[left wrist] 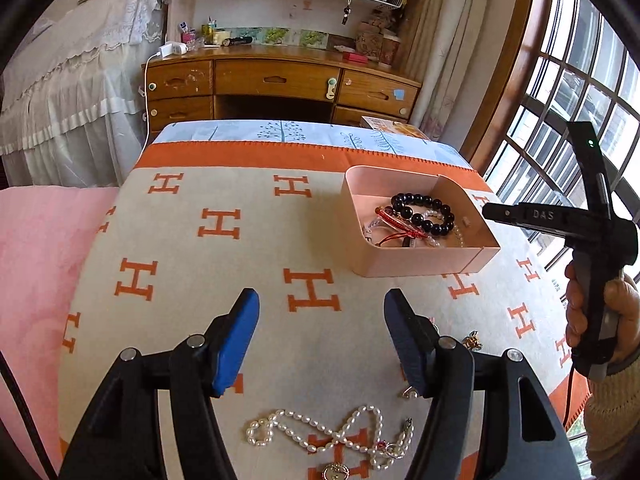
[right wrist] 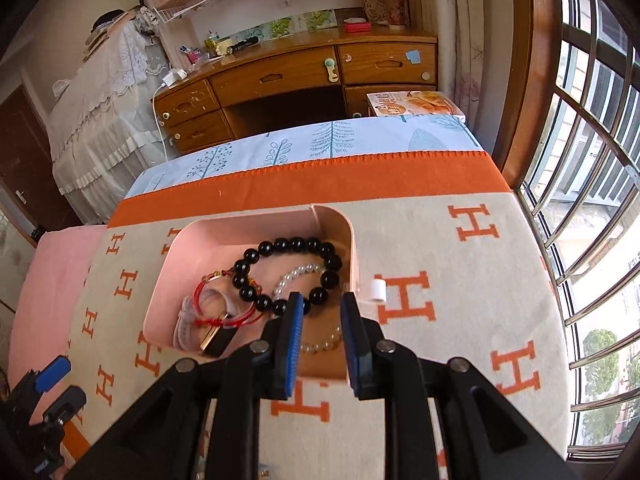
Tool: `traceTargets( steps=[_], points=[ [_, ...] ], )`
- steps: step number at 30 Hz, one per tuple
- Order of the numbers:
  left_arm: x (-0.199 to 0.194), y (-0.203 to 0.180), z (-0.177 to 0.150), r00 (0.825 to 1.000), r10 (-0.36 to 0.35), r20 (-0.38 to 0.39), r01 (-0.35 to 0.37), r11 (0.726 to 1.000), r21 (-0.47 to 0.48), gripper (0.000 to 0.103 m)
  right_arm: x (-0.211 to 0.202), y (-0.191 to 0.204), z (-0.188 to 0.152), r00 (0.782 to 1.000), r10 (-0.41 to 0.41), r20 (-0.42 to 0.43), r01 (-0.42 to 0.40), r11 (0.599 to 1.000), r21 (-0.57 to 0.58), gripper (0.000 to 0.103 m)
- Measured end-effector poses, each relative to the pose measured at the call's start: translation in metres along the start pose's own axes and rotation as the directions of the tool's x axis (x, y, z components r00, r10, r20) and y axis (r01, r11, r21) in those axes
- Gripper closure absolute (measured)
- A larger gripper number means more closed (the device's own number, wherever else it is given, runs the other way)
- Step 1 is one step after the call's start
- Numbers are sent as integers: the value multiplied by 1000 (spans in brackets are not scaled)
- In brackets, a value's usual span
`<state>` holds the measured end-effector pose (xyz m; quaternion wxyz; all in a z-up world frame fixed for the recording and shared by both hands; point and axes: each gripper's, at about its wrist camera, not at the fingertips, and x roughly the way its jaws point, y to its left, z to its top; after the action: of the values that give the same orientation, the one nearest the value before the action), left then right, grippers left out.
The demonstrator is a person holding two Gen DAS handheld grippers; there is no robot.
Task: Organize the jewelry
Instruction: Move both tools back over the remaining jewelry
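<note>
Through the left wrist camera we see our left gripper [left wrist: 322,312] with its blue pads spread wide and nothing between them, poised over the cream blanket [left wrist: 240,280] patterned with orange H letters. Beneath and near the gripper a pearl necklace [left wrist: 320,436] lies in loose loops on the blanket, with a small round pendant [left wrist: 335,471] at the bottom edge and a little gold charm [left wrist: 473,340] to the right. Farther off sits the pink box [left wrist: 416,260], open at the top, holding a black bead bracelet [left wrist: 424,212], a red cord bracelet [left wrist: 396,228] and some pale beads. At the right edge a hand [left wrist: 600,312] grips the handle of the other tool.

Through the right wrist camera our right gripper [right wrist: 320,312] hangs over the near right corner of the pink box [right wrist: 168,280], its pads a narrow gap apart and pressing on nothing; it is released. Inside the box lie the black bead bracelet [right wrist: 288,272], a clear bead bracelet [right wrist: 296,276], the red cord bracelet [right wrist: 224,316] and a pink watch strap [right wrist: 188,320]. A small white cylinder [right wrist: 378,290] sits just beside the box's right wall. The left gripper [right wrist: 56,384] shows at the lower left.
</note>
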<state>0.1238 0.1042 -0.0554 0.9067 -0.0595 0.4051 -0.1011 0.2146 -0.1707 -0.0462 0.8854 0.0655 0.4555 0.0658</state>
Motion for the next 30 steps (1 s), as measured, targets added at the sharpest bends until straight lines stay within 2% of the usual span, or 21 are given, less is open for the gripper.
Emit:
traceTargets(
  steps=[8, 13, 18, 20, 23, 26, 30],
  points=[
    [-20, 1, -18, 1000, -2, -7, 2, 1000, -13, 40, -49, 18, -50, 995, 97, 14, -96, 994, -50, 84],
    [-36, 3, -30, 1000, -12, -17, 12, 1000, -24, 40, -68, 27, -79, 993, 121, 7, -119, 988, -101, 84],
    [-46, -3, -47, 999, -15, -41, 16, 1000, 16, 40, -80, 20, -101, 990, 140, -21, -141, 983, -117, 84],
    [-48, -8, -55, 998, -25, -56, 27, 999, 31, 40, -85, 14, -111, 991, 133, -26, -136, 984, -120, 82],
    [-50, -18, -69, 996, -44, -82, 49, 997, 57, 40, -91, 2, -125, 994, 104, -27, -107, 987, -122, 68],
    [-47, -31, -81, 992, -54, -110, 65, 993, 99, 40, -92, -13, -139, 997, 69, -40, -74, 989, -125, 67],
    [-40, -47, -95, 988, -54, -148, 77, 985, 156, 40, -91, -25, -161, 994, 72, -82, -83, 988, -130, 67]
  ],
)
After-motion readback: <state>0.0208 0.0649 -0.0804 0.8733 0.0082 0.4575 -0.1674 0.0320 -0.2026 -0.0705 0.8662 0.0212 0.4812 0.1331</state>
